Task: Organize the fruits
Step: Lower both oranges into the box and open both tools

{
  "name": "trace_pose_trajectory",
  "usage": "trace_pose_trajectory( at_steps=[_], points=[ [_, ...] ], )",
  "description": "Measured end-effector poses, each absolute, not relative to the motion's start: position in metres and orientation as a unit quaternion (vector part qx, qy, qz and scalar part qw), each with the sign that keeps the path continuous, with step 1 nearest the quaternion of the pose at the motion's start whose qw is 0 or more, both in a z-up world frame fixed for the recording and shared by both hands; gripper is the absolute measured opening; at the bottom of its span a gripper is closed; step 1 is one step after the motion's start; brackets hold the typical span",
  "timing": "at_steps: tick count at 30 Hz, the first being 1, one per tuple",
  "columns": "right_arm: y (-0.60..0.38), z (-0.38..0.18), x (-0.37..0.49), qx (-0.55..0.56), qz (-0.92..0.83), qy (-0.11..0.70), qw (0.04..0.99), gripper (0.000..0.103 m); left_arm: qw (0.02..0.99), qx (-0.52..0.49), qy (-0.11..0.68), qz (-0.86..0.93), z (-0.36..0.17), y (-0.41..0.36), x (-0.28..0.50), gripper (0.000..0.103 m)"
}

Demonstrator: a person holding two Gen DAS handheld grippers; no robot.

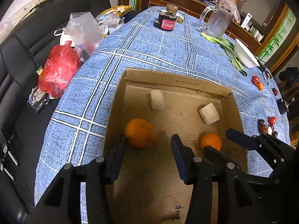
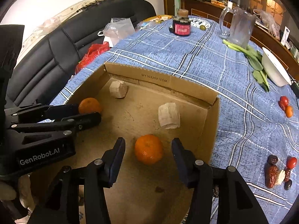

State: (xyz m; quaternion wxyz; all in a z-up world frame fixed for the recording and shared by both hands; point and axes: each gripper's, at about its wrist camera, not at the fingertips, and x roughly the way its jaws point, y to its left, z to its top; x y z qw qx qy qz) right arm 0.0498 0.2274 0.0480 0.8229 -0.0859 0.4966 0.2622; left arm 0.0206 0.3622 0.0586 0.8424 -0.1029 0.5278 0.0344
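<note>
Both black two-finger grippers stand spread inside the open brown cardboard box (image 2: 186, 85): right gripper (image 2: 148, 145) flanks one orange tangerine (image 2: 149, 149) untouched, left gripper (image 1: 149, 141), marked "GenRobot.AI" in the right view, sits beside another tangerine (image 1: 139, 132). Two pale blocks (image 2: 169, 115) lie toward twelve o'clock, below "WY 30X20X10CM".

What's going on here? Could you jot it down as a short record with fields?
box: open cardboard box on a blue checked tablecloth
inside: two oranges, two pale chunks
left claw: open, left orange by its left finger, apart
right claw: open, right orange between the fingers, not pressed
outside: small red fruits and dried dates to the right
</note>
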Motion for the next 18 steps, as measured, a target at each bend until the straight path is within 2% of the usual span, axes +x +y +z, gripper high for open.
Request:
trace_pose_trajectory(
  at_steps=[5, 18],
  points=[
    [0.213, 0.06, 0.043, -0.07, 0.26, 0.488, 0.83, 0.056, 0.85, -0.098, 0.517, 0.033, 0.073, 0.354, 0.015, 0.054],
    [0.136, 0.087, 0.017, -0.008, 0.227, 0.471, 0.852, 0.061, 0.863, -0.077, 0.499, 0.004, 0.1, 0.298, 0.01, 0.055]
  ],
)
